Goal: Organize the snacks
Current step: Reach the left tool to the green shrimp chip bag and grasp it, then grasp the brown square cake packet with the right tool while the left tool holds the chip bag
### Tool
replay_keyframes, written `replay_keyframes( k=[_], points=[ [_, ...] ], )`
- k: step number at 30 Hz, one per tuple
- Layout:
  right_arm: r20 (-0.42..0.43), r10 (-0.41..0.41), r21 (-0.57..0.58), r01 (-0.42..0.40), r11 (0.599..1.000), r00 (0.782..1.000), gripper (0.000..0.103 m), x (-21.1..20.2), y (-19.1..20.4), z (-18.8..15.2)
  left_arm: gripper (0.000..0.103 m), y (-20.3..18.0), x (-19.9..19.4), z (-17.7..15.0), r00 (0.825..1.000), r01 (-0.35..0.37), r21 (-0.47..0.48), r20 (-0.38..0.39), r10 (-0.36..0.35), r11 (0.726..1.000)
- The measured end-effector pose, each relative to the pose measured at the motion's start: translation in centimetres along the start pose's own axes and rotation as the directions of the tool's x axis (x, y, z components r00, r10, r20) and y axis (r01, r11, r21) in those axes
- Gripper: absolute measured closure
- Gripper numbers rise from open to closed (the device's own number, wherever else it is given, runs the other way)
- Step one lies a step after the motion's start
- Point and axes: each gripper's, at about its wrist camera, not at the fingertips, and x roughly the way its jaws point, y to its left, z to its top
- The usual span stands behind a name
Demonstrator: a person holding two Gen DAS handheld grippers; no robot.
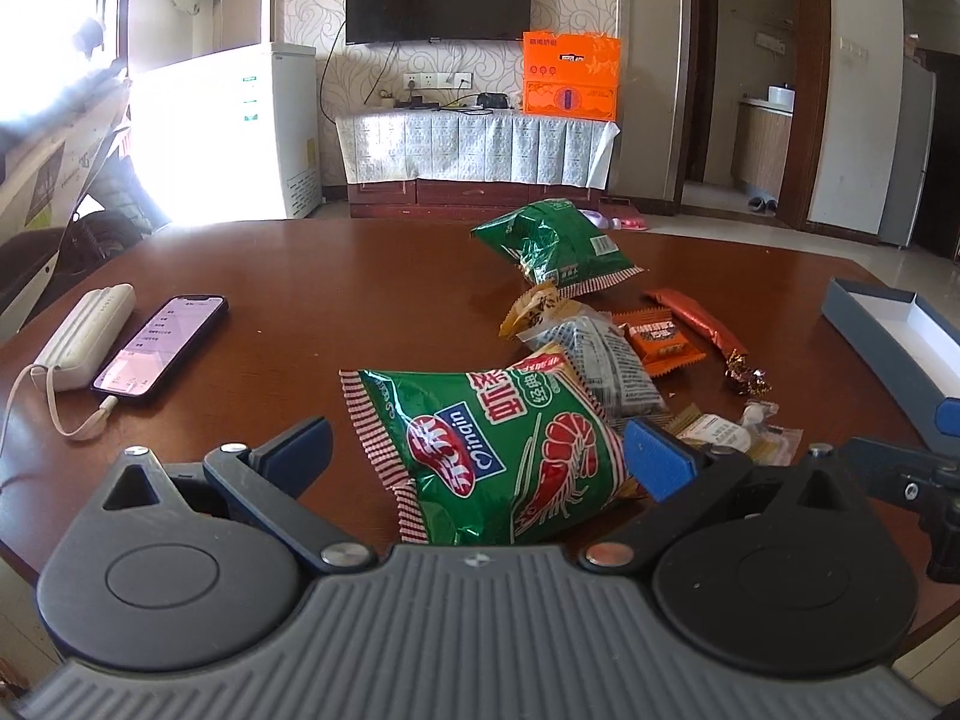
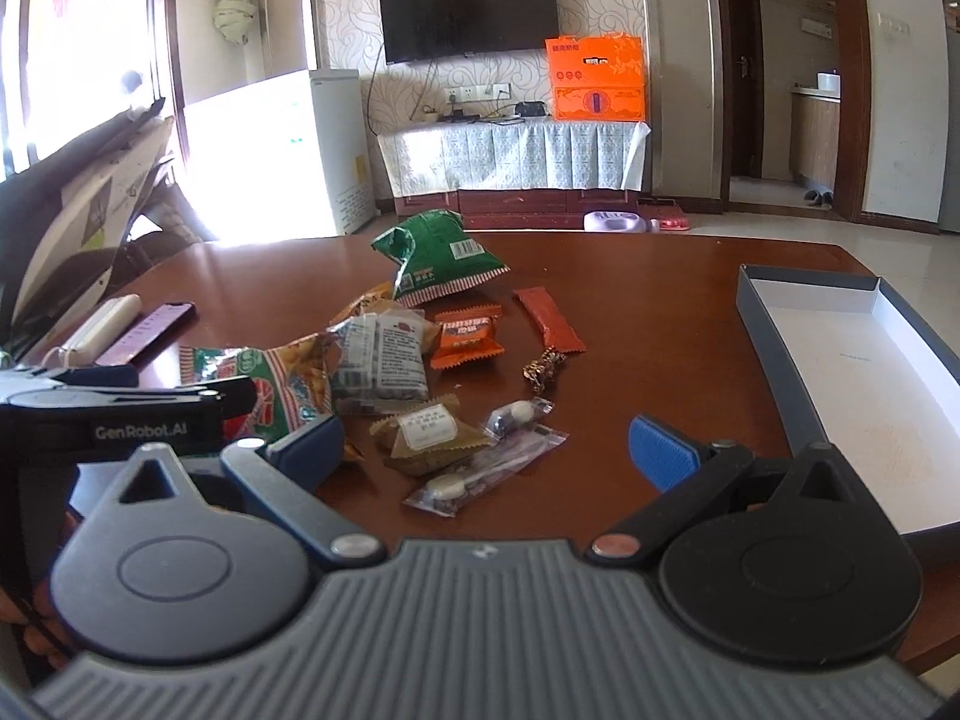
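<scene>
The left gripper is spread wide around a green shrimp-cracker bag, gripping nothing. The right gripper gapes empty over small wrapped snacks. Farther right lies a shallow box.

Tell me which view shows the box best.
The right wrist view: the box shows nearly whole, open, its white inside bare. The left wrist view catches only one end of it at the right edge.
</scene>
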Motion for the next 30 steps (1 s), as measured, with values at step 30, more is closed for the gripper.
replay_keyframes(
  k=[30],
  points=[
    [-0.014,0.067,-0.094,-0.068,0.993,0.998,0.0,-0.2,1.7,-0.3,0.015,-0.5,4.4,-1.2,0.998,-0.026,0.044,-0.05,0.029,0.999]
  ],
)
